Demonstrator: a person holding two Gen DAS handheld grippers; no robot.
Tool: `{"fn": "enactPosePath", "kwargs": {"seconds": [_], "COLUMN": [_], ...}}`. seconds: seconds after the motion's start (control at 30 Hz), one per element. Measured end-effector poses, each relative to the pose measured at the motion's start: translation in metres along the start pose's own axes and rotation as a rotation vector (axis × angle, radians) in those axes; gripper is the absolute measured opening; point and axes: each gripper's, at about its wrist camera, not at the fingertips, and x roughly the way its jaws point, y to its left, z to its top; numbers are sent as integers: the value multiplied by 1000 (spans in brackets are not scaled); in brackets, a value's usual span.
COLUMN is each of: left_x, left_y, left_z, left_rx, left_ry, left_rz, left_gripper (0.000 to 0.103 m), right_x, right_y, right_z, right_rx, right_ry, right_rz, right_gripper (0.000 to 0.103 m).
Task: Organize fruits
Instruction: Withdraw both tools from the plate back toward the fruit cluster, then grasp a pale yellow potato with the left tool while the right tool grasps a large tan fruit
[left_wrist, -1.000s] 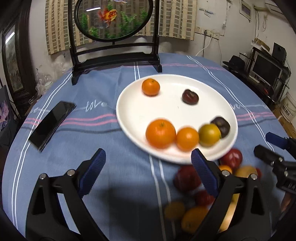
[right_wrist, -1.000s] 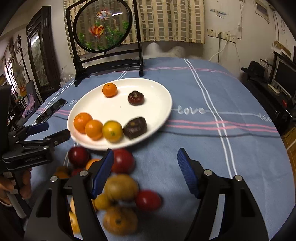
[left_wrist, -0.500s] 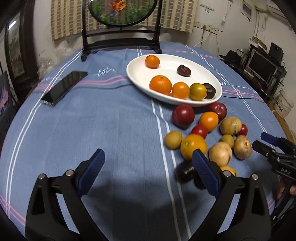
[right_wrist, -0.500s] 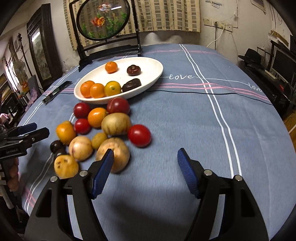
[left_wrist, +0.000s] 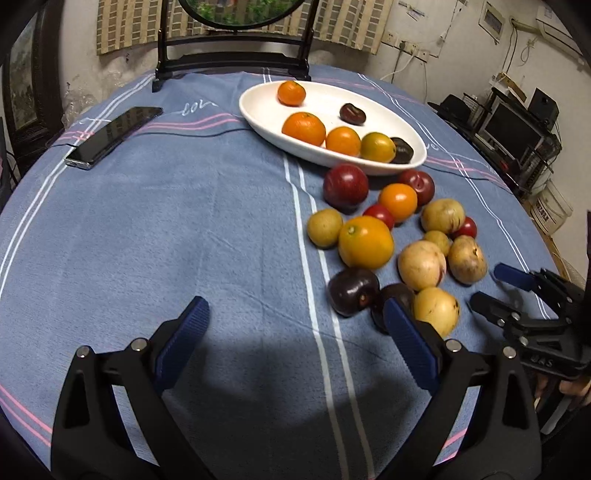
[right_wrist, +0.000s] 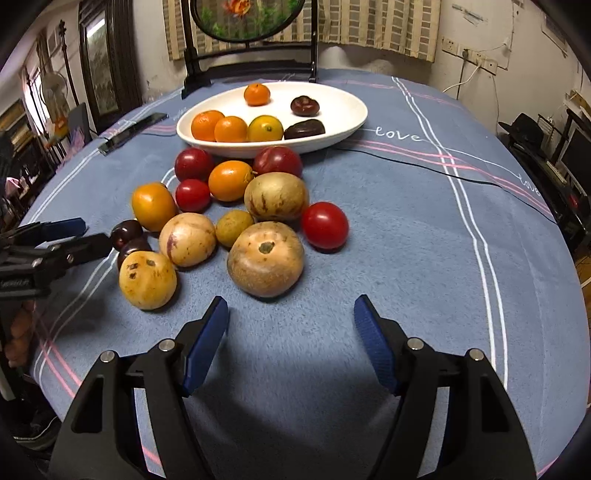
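A white oval plate (left_wrist: 258, 107) (right_wrist: 343, 110) holds several fruits: oranges (left_wrist: 303, 128), a yellow-green citrus (right_wrist: 265, 128) and dark plums (left_wrist: 352, 113). A pile of loose fruit lies on the cloth in front of it: a large orange (left_wrist: 365, 242), red plums (left_wrist: 345, 186), tan melons (right_wrist: 266, 258), a red tomato (right_wrist: 324, 225), dark plums (left_wrist: 353, 291). My left gripper (left_wrist: 295, 334) is open and empty, near the pile's left edge. My right gripper (right_wrist: 291, 338) is open and empty, just short of a tan melon.
A black phone (left_wrist: 112, 132) lies at the left on the blue tablecloth. A dark wooden stand with a round fish panel (right_wrist: 247, 18) is behind the plate. A thin black cable (right_wrist: 424, 170) crosses the cloth on the right. Shelves and monitors (left_wrist: 513, 129) stand off the table's right.
Both grippers have pulled back from the plate toward the near table edge, so the whole fruit pile now shows. Both stay open and empty. No fruit has moved.
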Motion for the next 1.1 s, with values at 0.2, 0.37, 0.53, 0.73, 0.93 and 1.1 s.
{"fn": "enactPosePath", "kwargs": {"seconds": [0.2,0.37,0.53,0.73,0.93,1.1], "left_x": [2,3,1,-7,-3,4], "left_y": [-3,-6,-16,-44,-66,-81], "left_z": [-3,-5,-8,-13,-16,-19], "left_rx": [13,18,36,117,144,158], "left_ry": [12,25,41,42,67,93], "left_rz": [-21,-25,-60,-83,-73,-45], "left_gripper": [97,97,97,97,97,97], "right_x": [18,23,11,-5,-7,8], "right_y": [9,8,-2,-10,-11,5], "right_z": [17,24,16,2,-4,6], "right_rx": [-30,-3,30,33,25,-47], "right_ry": [30,34,-4,-49,-42,17], "right_rz": [-12,1,63,86,116,56], "right_gripper": [72,60,45,45,46,66]}}
